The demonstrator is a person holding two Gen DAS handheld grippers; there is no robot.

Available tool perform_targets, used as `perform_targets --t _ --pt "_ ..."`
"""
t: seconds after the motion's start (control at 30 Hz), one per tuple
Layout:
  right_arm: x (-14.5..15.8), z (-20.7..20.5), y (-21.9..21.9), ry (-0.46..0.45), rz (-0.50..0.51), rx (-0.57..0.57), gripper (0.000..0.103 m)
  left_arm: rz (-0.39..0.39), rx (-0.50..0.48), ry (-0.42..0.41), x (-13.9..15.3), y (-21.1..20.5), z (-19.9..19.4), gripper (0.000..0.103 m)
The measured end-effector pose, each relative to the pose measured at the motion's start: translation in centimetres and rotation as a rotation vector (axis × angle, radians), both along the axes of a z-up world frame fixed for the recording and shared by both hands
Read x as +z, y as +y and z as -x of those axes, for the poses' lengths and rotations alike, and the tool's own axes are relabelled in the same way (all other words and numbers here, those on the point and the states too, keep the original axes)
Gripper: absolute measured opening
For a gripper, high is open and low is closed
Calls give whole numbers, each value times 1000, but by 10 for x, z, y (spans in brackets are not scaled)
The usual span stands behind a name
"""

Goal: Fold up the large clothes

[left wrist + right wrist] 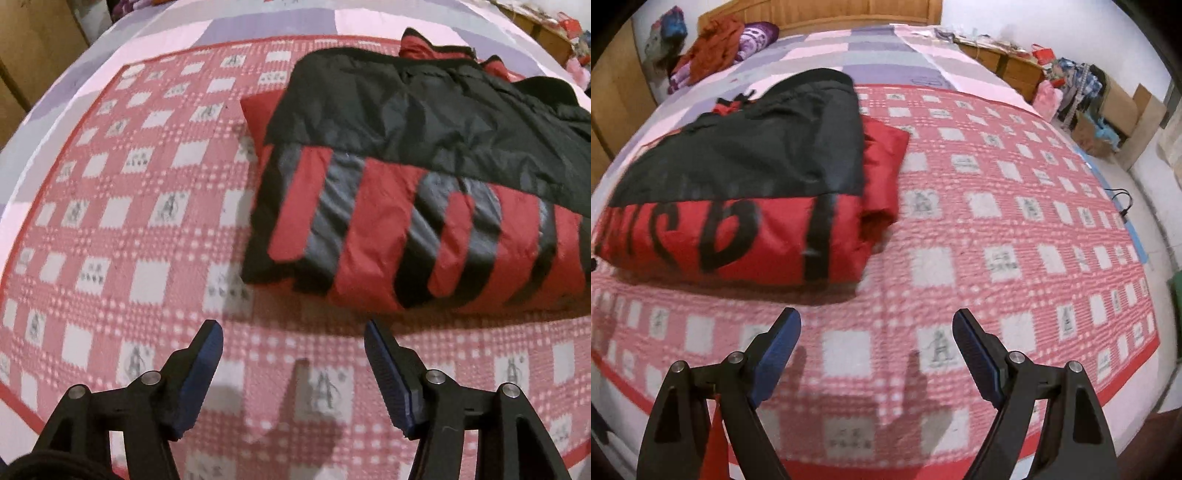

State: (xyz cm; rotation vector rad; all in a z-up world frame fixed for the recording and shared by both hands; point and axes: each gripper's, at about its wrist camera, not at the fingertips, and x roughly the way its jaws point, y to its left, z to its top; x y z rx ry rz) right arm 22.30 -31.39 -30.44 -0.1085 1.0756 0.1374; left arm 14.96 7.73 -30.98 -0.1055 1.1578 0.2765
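Both tongs, left and right, hover spread and empty, clear of the folded red-and-black jacket resting compactly on the bed, apparently finished.

I see the folded jacket lying on the blanket | blanket spread on the bed | left gripper near side, jacket ahead-right | right gripper near side, jacket ahead-left | boxes beside bed, far right.

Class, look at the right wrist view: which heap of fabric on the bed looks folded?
The red and black jacket on the pink checked blanket looks folded; the orange and purple clothes by the headboard lie crumpled.
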Motion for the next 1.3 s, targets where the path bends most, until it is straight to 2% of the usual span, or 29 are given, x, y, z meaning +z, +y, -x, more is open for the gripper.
perform_targets --t 0.27,0.47,0.6,0.73,0.8,0.83,0.9,0.93,1.03,1.17,1.3 --pt "-9 5 17 10 -11 31 86 28 41 13 -11 -6 4 67" --pt "-8 -5 5 3 -27 36 86 93 80 -40 -1 17 3 67" --pt "4 -25 -3 -29 -42 33 86 104 94 -88 14 42 -19 68" --pt "17 -49 -4 -75 -34 45 87 114 28 -126 20 48 -56 69" --pt "21 -62 -3 -85 -39 50 87 149 -2 -102 10 51 -77 74" --pt "22 -66 -2 -86 -41 52 87 169 -9 -61 -3 53 -90 76" --pt "23 -75 2 -89 -46 60 87 210 -6 3 -26 61 -103 88" --pt "23 -78 3 -87 -48 63 87 240 16 21 -40 70 -108 102" --pt "15 -88 5 -63 -51 76 87 330 33 55 -66 84 -111 103" --pt "2 -98 0 -13 -82 87 87 298 -6 49 -69 74 -115 103" --pt "-9 -112 -13 45 -195 57 89 351 -17 72 -77 75 -123 103"
